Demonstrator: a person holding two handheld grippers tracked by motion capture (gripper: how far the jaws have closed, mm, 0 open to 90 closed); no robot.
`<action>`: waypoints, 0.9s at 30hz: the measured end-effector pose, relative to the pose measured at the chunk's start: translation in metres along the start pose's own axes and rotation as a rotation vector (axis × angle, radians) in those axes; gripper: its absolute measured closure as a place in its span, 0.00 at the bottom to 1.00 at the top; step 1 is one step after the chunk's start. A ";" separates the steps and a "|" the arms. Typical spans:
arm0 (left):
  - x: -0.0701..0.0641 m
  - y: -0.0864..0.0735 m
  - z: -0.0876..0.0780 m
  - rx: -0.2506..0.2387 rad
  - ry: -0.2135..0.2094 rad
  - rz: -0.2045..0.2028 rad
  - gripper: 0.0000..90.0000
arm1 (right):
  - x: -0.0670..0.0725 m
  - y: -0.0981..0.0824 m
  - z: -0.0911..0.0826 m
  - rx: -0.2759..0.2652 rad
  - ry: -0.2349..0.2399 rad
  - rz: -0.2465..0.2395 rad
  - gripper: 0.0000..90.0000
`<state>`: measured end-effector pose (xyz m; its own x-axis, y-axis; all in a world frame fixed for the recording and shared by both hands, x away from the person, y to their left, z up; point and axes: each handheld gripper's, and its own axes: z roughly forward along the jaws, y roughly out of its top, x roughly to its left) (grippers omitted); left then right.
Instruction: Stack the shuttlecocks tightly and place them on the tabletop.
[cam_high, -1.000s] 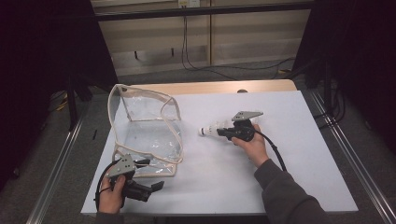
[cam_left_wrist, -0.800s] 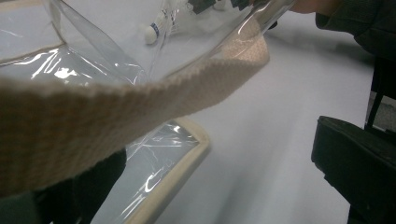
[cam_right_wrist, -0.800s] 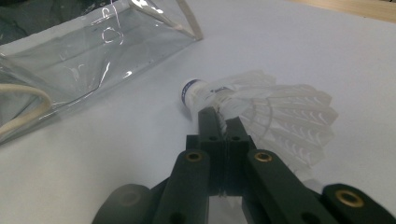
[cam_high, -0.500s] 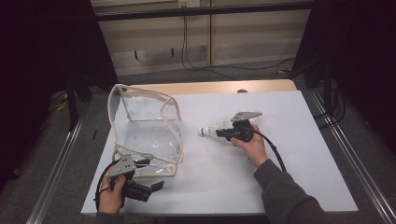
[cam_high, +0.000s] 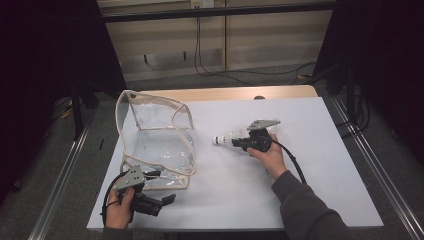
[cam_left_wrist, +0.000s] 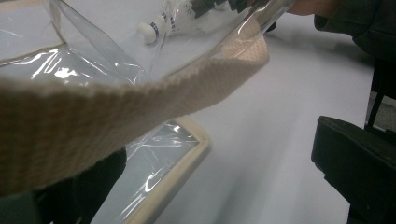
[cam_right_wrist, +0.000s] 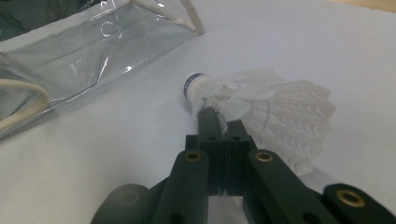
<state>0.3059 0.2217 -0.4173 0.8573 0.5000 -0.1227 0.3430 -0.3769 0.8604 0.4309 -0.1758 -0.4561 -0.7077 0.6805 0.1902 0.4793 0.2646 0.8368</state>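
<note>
Two grippers at work, bag as our landmark. Left gripper (cam_high: 167, 200) sits at bag's near corner; we see its jaws spread wide, webbing strap (cam_left_wrist: 140, 100) draped across between them, unpinched, likely placed to catch and lift strap so mouth stays open. Clear bag (cam_high: 155, 142) lies on table (cam_high: 325, 165), mouth gaping toward right. Right of bag, well apart, right gripper (cam_right_wrist: 219, 119) pinches shuttlecock (cam_right_wrist: 261, 109) by feathers, cork toward bag, we judge ready for insertion.
</note>
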 end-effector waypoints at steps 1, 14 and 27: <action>0.000 0.000 0.000 0.000 -0.001 -0.001 0.04 | 0.000 0.000 0.000 0.001 -0.001 -0.001 0.99; 0.000 0.000 0.000 -0.008 -0.002 0.000 0.04 | 0.001 -0.003 0.002 0.029 -0.014 0.003 0.90; 0.000 0.000 0.000 -0.007 -0.003 0.001 0.04 | 0.001 -0.004 -0.001 0.055 -0.024 -0.002 0.75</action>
<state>0.3060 0.2221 -0.4177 0.8589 0.4970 -0.1237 0.3394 -0.3716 0.8641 0.4282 -0.1773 -0.4583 -0.6966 0.6956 0.1756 0.5062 0.3031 0.8074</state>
